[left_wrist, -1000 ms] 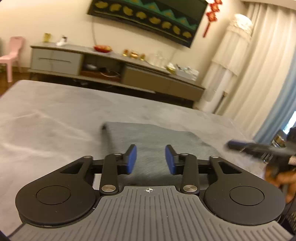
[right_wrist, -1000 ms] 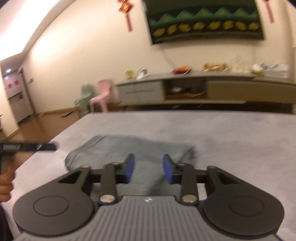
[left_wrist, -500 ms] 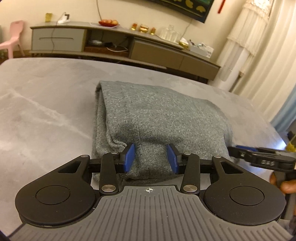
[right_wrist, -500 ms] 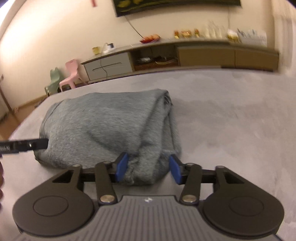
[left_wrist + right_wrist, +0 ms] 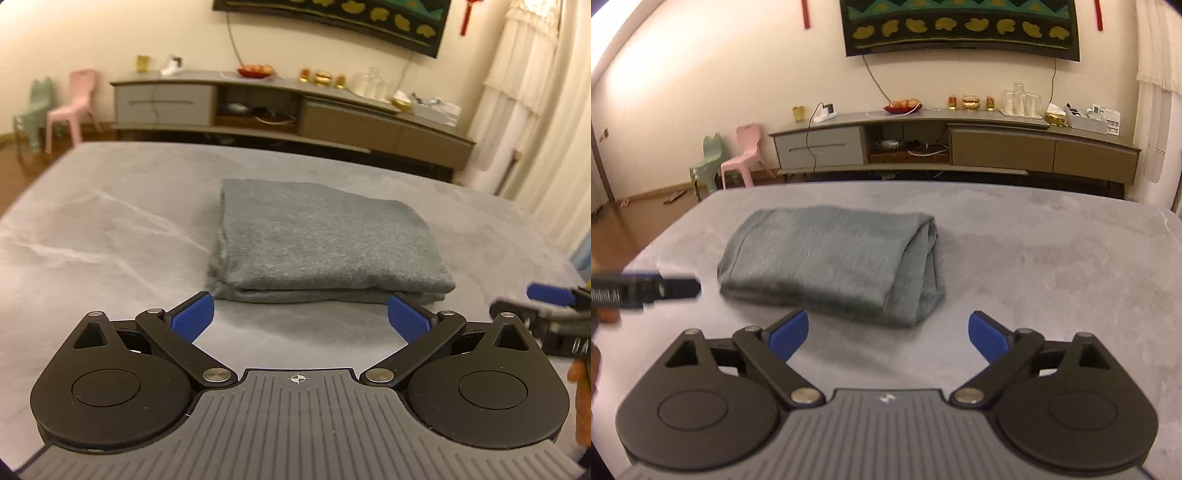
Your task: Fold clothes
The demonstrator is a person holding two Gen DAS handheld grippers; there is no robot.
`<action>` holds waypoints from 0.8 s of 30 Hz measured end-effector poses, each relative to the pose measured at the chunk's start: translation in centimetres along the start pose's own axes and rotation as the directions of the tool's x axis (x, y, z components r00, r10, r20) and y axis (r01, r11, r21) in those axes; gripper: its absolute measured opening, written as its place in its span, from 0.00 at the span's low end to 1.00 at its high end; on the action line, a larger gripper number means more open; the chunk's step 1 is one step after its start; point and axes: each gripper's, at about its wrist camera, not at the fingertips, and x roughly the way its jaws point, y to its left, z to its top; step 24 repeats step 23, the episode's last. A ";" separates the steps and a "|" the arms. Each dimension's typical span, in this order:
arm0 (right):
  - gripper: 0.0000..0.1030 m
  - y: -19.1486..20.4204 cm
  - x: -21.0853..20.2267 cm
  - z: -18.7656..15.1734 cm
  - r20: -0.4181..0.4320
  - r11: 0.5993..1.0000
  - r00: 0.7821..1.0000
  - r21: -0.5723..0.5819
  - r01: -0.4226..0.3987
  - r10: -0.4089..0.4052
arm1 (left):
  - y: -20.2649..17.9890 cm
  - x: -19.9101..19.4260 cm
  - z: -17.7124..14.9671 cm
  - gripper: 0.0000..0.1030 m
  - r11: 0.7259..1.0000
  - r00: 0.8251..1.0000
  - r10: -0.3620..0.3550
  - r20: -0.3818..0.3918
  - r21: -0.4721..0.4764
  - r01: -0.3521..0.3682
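The left gripper [image 5: 300, 319] is opening, its blue pads [image 5: 192, 317] spread wide with nothing between them; the folded grey garment [image 5: 325, 240] lies just beyond on the grey table cover [image 5: 92, 236]. The right gripper [image 5: 888, 336] is opening too, jaws wide and empty, the same garment [image 5: 831, 258] just ahead. Only the right view shows the garment's bunched, rolled end and the pink chair [image 5: 742, 155] sharply; the left view shows its flat stacked edge. On the sideboard [image 5: 997, 147], a red dish holds fruit [image 5: 903, 105].

Other tongs [image 5: 550, 314] blurred, cut by right edge; holding hand [image 5: 581, 398] mostly out of frame.
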 end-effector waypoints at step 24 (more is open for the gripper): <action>0.94 -0.3 -0.2 -3.1 -0.058 0.996 0.998 -0.091 0.019 -0.024 | -5.4 -3.5 -2.5 0.93 0.998 0.998 0.063 0.024 0.026 -0.064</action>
